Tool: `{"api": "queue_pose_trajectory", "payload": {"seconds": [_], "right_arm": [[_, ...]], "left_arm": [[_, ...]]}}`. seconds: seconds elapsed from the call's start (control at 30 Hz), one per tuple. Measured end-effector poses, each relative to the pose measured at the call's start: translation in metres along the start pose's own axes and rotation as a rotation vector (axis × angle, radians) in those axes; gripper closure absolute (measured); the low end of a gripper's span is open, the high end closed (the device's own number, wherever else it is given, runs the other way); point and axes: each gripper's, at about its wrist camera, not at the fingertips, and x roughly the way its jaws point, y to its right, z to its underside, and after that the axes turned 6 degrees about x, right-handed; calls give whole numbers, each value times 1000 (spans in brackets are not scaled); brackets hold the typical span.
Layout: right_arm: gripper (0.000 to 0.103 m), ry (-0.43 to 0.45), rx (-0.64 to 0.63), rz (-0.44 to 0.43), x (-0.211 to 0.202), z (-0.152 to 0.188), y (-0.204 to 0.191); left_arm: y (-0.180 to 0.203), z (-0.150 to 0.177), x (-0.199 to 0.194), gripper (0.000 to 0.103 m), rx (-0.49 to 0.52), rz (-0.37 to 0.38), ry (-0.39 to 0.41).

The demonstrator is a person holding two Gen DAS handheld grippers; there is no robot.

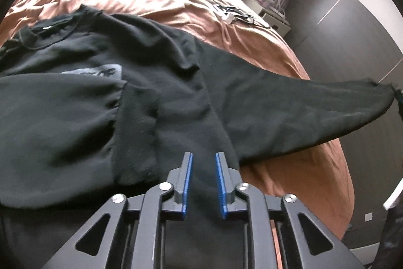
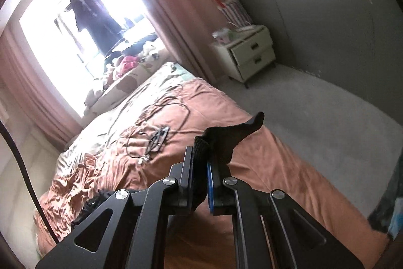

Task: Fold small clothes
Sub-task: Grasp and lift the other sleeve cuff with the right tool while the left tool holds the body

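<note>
A black sweatshirt with a grey chest print lies spread on the orange bedsheet. One sleeve is folded across its front. The other sleeve stretches out to the right, lifted off the bed. My left gripper hovers just above the sweatshirt's lower hem, jaws slightly apart with nothing between them. My right gripper is shut on the ribbed cuff of the stretched sleeve and holds it above the bed's right side.
A tangle of cables and a charger lies on the bed beyond the sweatshirt. Pillows and soft toys sit at the head by the window. A white nightstand stands by the grey wall, with grey floor beside the bed.
</note>
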Motion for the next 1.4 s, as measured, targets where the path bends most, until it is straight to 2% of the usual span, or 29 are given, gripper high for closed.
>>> {"api": "queue_pose_trajectory", "payload": {"seconds": [0.17,0.3,0.4,0.47,0.67,0.83,1.03,1.17,1.3,1.4], "right_arm": [[98,3,-36,-24,7,-5,-20],[98,5,-65,-49,4,-11,-29],[98,12,-95,-62,0,-14,-37],[98,14,-109,-75,-3,-16,-42],[99,34,-165,-102,-6,-18,-64],[99,38,-225,-131,-5,-11,-87],[99,53,-296,-182,-1,-3,-114],[99,53,-337,-215,0,1,-126],[99,37,-358,-256,6,5,-134],[99,25,-372,-270,9,5,-140]], "left_arm": [[6,-4,20,90,-13,17,-17],[10,-1,32,91,-21,51,-26],[17,1,37,91,6,42,-33],[16,1,41,91,-11,58,-45],[14,1,62,91,-47,38,-84],[20,-4,67,91,1,-13,-109],[21,-7,40,91,28,10,-84],[5,-10,9,90,0,7,-53],[-15,-16,-24,87,-16,-23,-11],[-34,-18,-51,81,-33,-52,24]]}}
